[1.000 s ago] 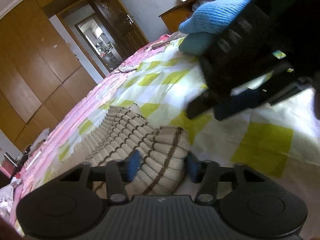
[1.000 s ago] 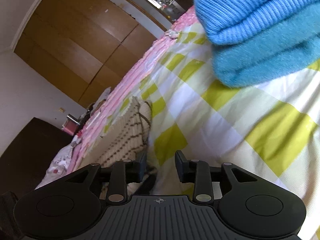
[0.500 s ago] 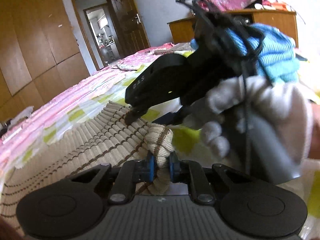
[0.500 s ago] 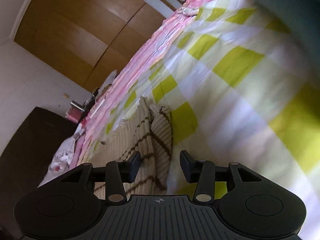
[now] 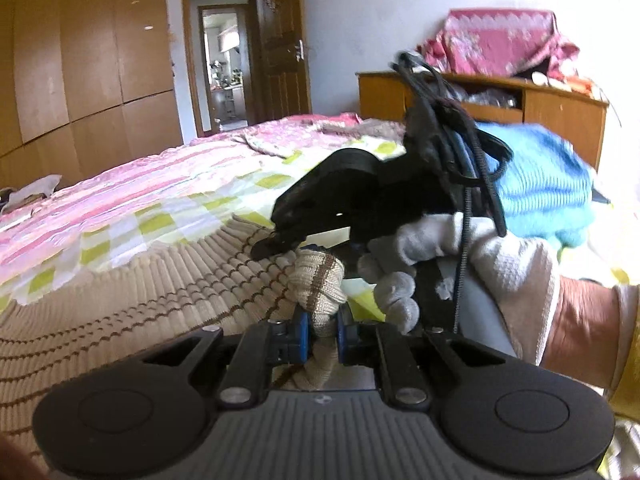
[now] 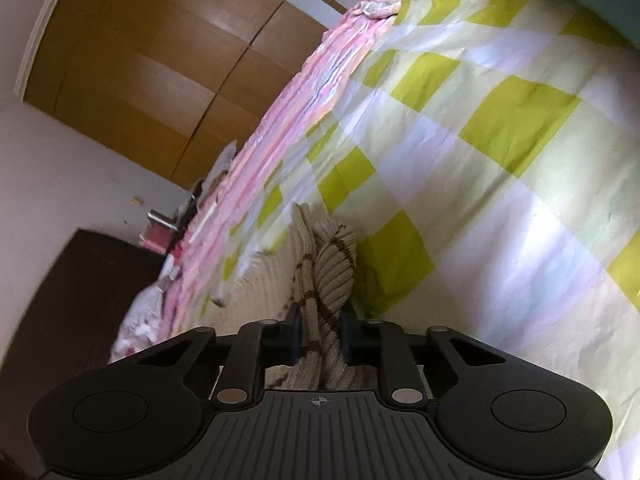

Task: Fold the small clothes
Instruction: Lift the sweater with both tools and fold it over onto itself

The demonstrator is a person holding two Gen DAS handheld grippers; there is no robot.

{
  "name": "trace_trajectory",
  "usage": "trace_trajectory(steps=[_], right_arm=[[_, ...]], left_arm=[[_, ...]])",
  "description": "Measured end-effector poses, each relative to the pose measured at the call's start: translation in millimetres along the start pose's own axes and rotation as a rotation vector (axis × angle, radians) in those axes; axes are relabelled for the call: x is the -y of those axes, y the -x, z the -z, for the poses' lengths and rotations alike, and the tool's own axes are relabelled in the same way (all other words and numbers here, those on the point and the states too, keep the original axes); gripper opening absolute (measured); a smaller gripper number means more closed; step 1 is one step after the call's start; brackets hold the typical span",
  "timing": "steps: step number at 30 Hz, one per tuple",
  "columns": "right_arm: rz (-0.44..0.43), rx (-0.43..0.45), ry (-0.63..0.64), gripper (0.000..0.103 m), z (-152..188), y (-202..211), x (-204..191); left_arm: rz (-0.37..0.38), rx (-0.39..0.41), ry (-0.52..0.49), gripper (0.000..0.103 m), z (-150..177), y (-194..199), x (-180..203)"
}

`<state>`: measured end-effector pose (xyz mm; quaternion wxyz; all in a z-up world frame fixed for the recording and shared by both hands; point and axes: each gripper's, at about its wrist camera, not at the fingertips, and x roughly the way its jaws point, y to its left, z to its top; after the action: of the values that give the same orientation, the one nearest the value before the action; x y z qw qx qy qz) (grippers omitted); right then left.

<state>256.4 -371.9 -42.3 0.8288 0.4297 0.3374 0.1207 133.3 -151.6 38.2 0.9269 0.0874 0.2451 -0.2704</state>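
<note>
A beige ribbed knit garment with thin brown stripes (image 5: 132, 292) lies spread on the bed. My left gripper (image 5: 320, 330) is shut on a bunched fold of its edge (image 5: 318, 284). My right gripper (image 6: 320, 338) is closed around a fold of the same beige knit garment (image 6: 334, 264), with the cloth filling the gap between its fingers. In the left wrist view the right gripper (image 5: 280, 242) sits just beyond my left one, tips down on the knit, held by a white-gloved hand (image 5: 460, 256).
The bed has a yellow-green and white checked sheet (image 6: 500, 128) and a pink striped cover (image 5: 120, 200). Folded blue knitwear (image 5: 540, 196) lies at the right. A wooden cabinet (image 5: 560, 108), wardrobe doors (image 5: 80, 60) and an open doorway (image 5: 222, 68) stand behind.
My left gripper closed on the knit's edge and stays shut on it. My right gripper moved from the blue pile down to the beige knit and closed around a fold.
</note>
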Motion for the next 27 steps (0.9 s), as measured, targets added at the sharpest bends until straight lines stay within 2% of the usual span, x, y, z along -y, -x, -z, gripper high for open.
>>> trace_trajectory(steps=[9, 16, 20, 27], right_arm=[[-0.099, 0.04, 0.027, 0.017, 2, 6, -76], [-0.132, 0.009, 0.123, 0.017, 24, -26, -155], [-0.12, -0.029, 0.168, 0.017, 44, -54, -187], [-0.073, -0.104, 0.246, 0.017, 85, -101, -220]], left_arm=[[-0.026, 0.119, 0.147, 0.018, -12, 47, -49], [-0.111, 0.198, 0.278, 0.017, -3, 90, -107], [-0.179, 0.204, 0.317, 0.016, 11, 101, -136], [-0.256, 0.173, 0.421, 0.016, 43, 111, -184]])
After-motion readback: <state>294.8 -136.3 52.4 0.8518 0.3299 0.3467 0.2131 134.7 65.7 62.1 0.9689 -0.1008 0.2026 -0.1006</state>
